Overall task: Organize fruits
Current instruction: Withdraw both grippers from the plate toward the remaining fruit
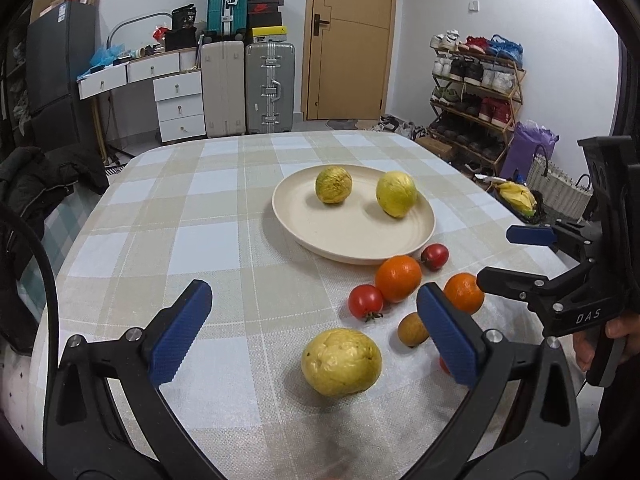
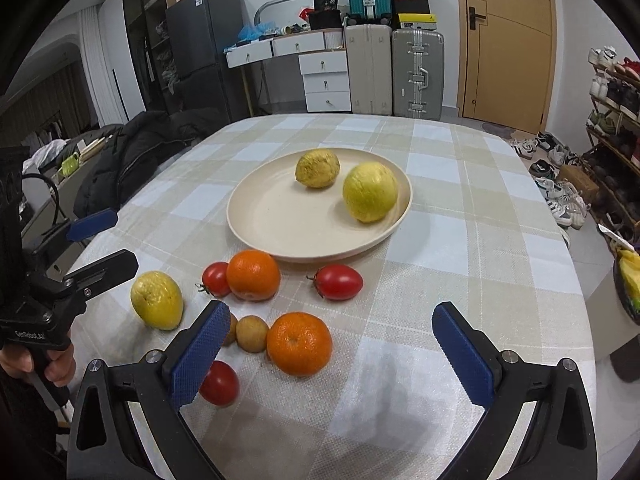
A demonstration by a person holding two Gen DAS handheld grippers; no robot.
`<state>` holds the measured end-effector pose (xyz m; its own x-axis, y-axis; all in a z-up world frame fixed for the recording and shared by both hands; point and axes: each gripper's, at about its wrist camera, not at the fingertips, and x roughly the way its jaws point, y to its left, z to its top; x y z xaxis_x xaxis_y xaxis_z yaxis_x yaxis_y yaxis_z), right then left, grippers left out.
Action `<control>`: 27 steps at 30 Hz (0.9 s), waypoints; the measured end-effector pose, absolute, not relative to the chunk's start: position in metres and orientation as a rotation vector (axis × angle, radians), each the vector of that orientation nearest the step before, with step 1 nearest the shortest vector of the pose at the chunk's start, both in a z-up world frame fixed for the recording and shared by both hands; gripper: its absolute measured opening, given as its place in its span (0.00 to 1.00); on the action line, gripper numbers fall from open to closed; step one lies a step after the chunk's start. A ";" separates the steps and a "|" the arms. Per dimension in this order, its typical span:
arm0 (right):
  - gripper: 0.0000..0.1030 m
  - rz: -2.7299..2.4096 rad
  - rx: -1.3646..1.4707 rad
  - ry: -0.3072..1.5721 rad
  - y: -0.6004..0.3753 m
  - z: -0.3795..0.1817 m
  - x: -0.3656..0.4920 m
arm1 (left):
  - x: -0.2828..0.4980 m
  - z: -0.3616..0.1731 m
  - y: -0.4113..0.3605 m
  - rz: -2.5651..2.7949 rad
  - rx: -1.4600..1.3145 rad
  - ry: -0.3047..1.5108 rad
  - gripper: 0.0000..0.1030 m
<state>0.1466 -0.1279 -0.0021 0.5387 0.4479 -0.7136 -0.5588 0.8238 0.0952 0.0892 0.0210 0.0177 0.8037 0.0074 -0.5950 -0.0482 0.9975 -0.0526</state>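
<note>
Two yellow fruits (image 1: 334,184) sit on the plate (image 1: 320,236). Only the right view shows a third tomato (image 2: 219,383) — by its pad. Left gripper (image 1: 316,328) gapes over a yellow fruit (image 1: 341,361); right gripper (image 2: 336,356) hangs wide, empty.

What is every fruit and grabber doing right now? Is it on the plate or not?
Plate: on the table, holding two yellow fruits.
Yellow fruits on plate: apart, not held.
Third yellow fruit: on the cloth, off the plate.
Two oranges: on the cloth.
Three tomatoes: on the cloth.
Small brown fruits: on the cloth.
Left gripper: open, empty.
Right gripper: open, empty.
</note>
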 end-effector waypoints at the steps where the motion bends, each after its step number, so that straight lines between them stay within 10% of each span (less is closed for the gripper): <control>1: 1.00 0.600 -0.156 0.810 -0.127 -0.003 0.147 | 0.090 0.016 0.020 0.030 -0.061 0.646 0.99; 27: 1.00 0.588 -0.195 0.930 -0.122 -0.036 0.154 | 0.117 -0.019 0.019 0.023 -0.013 0.802 0.99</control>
<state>0.1538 -0.1222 -0.0363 0.4549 0.3916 -0.7998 -0.5551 0.8270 0.0892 0.1172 0.0191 -0.0189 0.6948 0.0152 -0.7190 -0.0253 0.9997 -0.0033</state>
